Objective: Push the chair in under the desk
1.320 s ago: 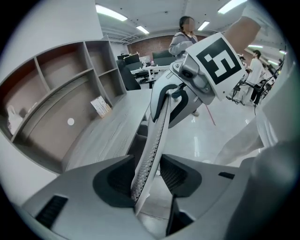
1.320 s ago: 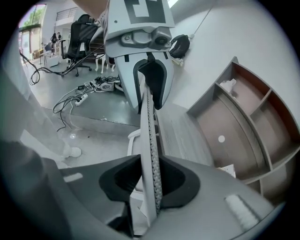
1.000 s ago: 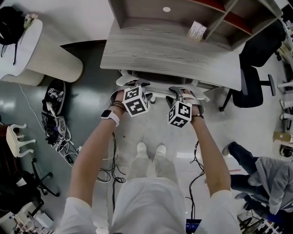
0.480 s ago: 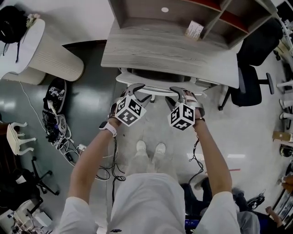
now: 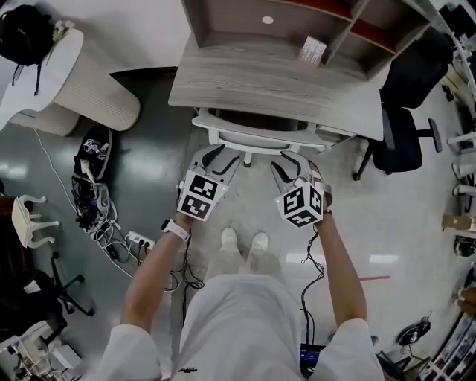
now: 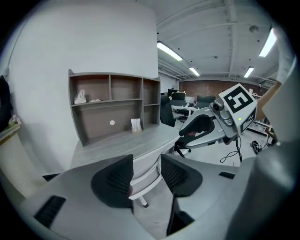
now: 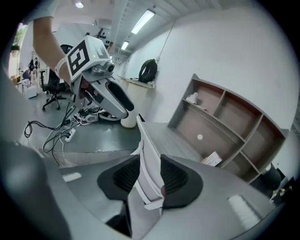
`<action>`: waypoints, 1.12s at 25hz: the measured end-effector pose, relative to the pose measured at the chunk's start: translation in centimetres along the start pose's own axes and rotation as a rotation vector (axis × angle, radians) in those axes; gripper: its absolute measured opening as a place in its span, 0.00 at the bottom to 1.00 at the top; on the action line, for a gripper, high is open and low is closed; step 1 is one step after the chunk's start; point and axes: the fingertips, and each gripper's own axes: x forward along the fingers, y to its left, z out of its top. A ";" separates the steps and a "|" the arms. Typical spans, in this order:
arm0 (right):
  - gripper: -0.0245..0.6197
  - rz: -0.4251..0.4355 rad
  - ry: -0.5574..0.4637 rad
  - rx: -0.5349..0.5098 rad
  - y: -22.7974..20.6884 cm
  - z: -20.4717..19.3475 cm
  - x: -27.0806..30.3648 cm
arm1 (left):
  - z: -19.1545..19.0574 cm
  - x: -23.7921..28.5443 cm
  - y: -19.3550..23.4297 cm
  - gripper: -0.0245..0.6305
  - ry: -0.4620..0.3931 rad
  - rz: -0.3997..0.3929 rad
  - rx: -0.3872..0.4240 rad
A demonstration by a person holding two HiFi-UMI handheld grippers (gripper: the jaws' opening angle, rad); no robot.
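Observation:
The white chair (image 5: 253,138) stands tucked under the grey wooden desk (image 5: 275,85), with only its back rail showing at the desk's front edge. My left gripper (image 5: 219,158) and right gripper (image 5: 288,165) hang just short of that rail, a small gap apart from it. Both pairs of jaws are closing, and no pad presses on the chair. In the left gripper view the chair back (image 6: 143,174) shows beyond the gap of my left gripper (image 6: 146,180). In the right gripper view the chair's back edge (image 7: 147,159) runs through the gap of my right gripper (image 7: 150,182).
A shelf unit (image 5: 312,22) sits on the desk with a small card in it. A black office chair (image 5: 405,126) stands at the right, a pale round table (image 5: 74,82) at the left. Cables and a power strip (image 5: 104,223) lie on the floor. The person's feet (image 5: 244,239) are below the grippers.
Both grippers came off the chair's back and drew back toward the person. The chair now sits further under the desk.

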 end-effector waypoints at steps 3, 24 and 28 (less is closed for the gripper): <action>0.23 -0.035 -0.032 0.047 0.4 0.7 -2.4 | 0.5 -2.2 -0.9 0.29 -0.043 0.033 -0.033; 0.08 -0.197 -0.315 0.335 3.6 6.9 -19.3 | 3.4 -19.0 -7.1 0.05 -0.301 0.217 -0.159; 0.07 -0.237 -0.332 0.359 4.3 7.1 -21.6 | 3.4 -21.5 -8.2 0.05 -0.316 0.225 -0.157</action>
